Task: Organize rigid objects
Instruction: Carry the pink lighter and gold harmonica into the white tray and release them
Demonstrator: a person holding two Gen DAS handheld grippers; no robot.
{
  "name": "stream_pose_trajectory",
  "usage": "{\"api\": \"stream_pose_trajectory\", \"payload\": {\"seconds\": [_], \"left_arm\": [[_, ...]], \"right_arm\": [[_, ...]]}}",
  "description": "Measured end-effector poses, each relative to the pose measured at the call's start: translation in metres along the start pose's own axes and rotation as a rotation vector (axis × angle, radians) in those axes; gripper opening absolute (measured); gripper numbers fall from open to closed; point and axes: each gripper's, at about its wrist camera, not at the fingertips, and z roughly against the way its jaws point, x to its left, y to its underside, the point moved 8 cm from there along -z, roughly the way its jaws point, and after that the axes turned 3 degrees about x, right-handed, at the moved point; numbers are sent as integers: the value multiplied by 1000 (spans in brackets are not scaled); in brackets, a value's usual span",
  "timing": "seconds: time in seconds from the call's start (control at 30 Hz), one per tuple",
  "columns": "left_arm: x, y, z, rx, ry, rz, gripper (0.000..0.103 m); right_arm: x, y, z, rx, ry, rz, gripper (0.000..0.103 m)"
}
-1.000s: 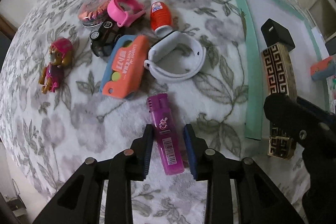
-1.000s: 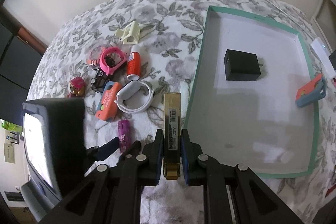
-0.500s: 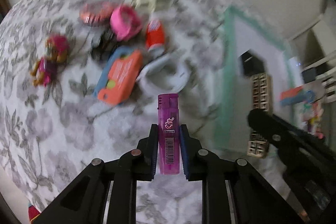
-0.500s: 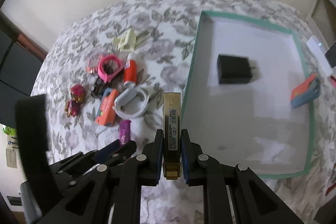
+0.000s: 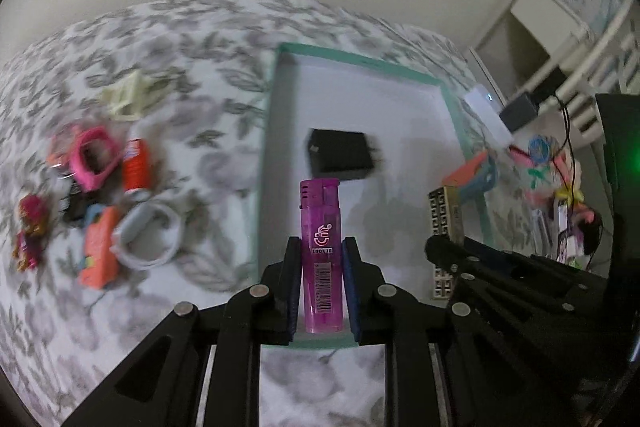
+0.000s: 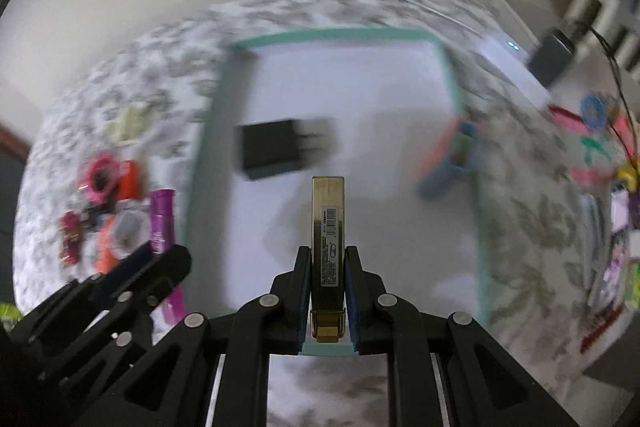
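My left gripper (image 5: 321,247) is shut on a purple lighter (image 5: 321,251), held upright above the near edge of a white tray with a green rim (image 5: 360,61). My right gripper (image 6: 328,255) is shut on a slim gold box (image 6: 328,223) with a Greek-key pattern, over the same tray (image 6: 332,35). The gold box (image 5: 446,215) and the right gripper's black arm show at the right of the left wrist view. The lighter (image 6: 162,223) shows at the left of the right wrist view. A black charger (image 5: 340,157) lies in the tray.
On the floral bedspread left of the tray lie a white band (image 5: 148,235), an orange toy (image 5: 100,247), a glue bottle (image 5: 136,167), a pink watch (image 5: 94,159), a cream clip (image 5: 128,97) and a small doll (image 5: 30,227). An orange and blue case (image 5: 474,171) leans on the tray's right rim.
The left gripper closed on the lighter, lifted it off the bedspread and carried it right, over the tray. The right gripper moved the gold box right over the tray.
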Motion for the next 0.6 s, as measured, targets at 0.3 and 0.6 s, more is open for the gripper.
{"api": "stream_pose_trajectory", "payload": {"seconds": [0.3, 0.6], "left_arm": [[-11, 9, -38, 76, 9, -7, 21], [-5, 6, -32, 70, 25, 28, 21]], "right_arm": [[-46, 5, -26, 71, 86, -56, 17], [-44, 2, -19, 40, 112, -47, 18]]}}
